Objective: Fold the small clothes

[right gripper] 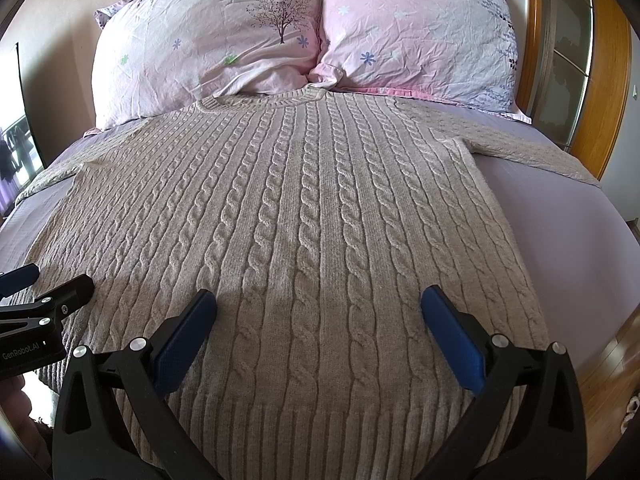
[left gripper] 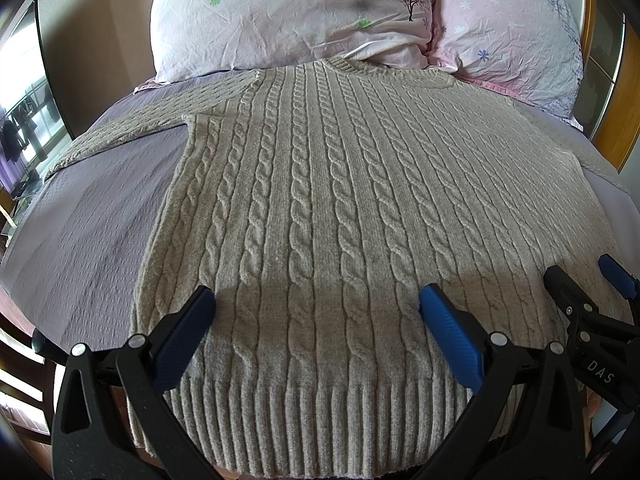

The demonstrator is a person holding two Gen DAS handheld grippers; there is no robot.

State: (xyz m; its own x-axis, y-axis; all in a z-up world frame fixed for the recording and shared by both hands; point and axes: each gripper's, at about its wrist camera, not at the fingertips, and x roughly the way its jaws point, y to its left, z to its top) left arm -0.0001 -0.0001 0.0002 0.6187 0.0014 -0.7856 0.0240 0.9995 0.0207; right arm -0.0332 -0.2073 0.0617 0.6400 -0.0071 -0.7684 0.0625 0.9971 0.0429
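Observation:
A beige cable-knit sweater (left gripper: pixel 340 200) lies flat and face up on the bed, collar toward the pillows, ribbed hem toward me, both sleeves spread outward. It also fills the right wrist view (right gripper: pixel 304 216). My left gripper (left gripper: pixel 318 304) is open and empty, hovering over the hem's left half. My right gripper (right gripper: pixel 320 306) is open and empty over the hem's right half. The right gripper shows at the right edge of the left wrist view (left gripper: pixel 580 280). The left gripper shows at the left edge of the right wrist view (right gripper: pixel 44 280).
The bed has a lilac cover (left gripper: pixel 92 224), also seen right of the sweater (right gripper: pixel 560 216). Two pink floral pillows (right gripper: pixel 216 40) (right gripper: pixel 420 28) lie at the head. A wooden frame (right gripper: pixel 608 80) stands at right. A window (left gripper: pixel 24 100) is at far left.

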